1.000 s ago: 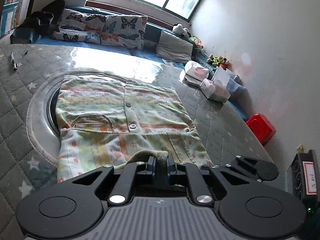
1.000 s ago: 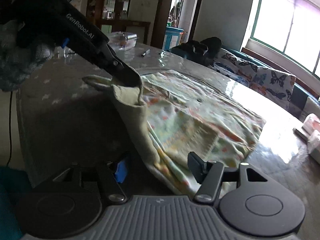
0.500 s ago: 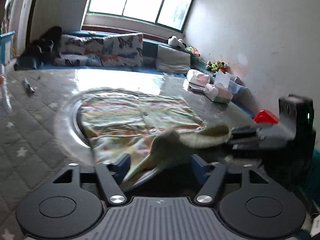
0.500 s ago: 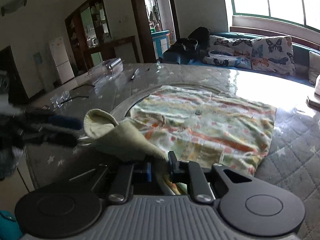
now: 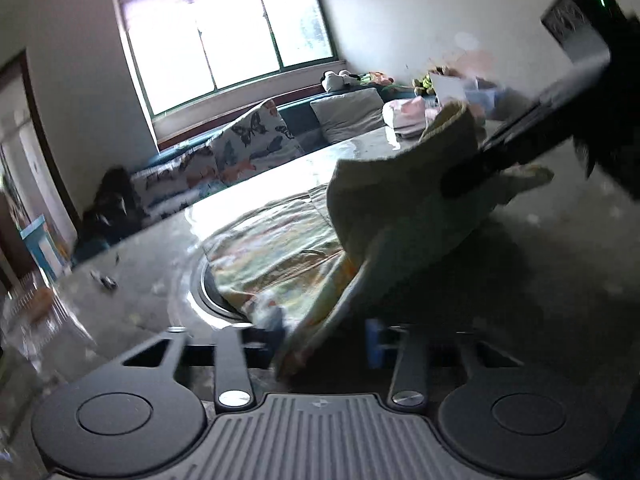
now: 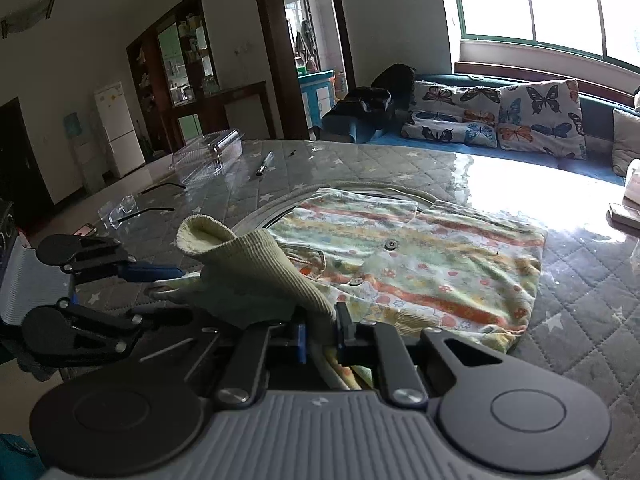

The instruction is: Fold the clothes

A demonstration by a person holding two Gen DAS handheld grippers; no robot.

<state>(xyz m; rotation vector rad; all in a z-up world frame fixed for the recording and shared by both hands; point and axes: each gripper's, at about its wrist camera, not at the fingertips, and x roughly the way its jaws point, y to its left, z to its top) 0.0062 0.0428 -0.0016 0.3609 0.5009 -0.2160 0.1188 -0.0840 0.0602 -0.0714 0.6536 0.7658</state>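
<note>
A child's striped, flower-print top (image 6: 420, 264) lies spread on the quilted grey table (image 6: 580, 280). Its pale green ribbed cuff (image 6: 248, 264) is lifted off the table, and my right gripper (image 6: 322, 336) is shut on the sleeve just behind it. In the left wrist view that gripper (image 5: 460, 176) shows as a dark finger at upper right, holding the raised sleeve (image 5: 400, 200). My left gripper (image 5: 326, 336) sits lower, jaws closing, with the sleeve's hanging edge between the blue pads (image 5: 374, 344), which do not press on it. It is at the left in the right wrist view (image 6: 168, 292).
Glasses (image 6: 120, 208), a pen (image 6: 264, 164) and a clear plastic box (image 6: 208, 152) lie on the table's far left. Tissue packs (image 6: 632, 184) sit at its right edge. A sofa with butterfly cushions (image 6: 500, 116) runs behind the table under the window.
My left gripper let go of the cuff, opened, rolled and sank beside the sleeve, then narrowed. My right gripper closed on the sleeve and lifted it.
</note>
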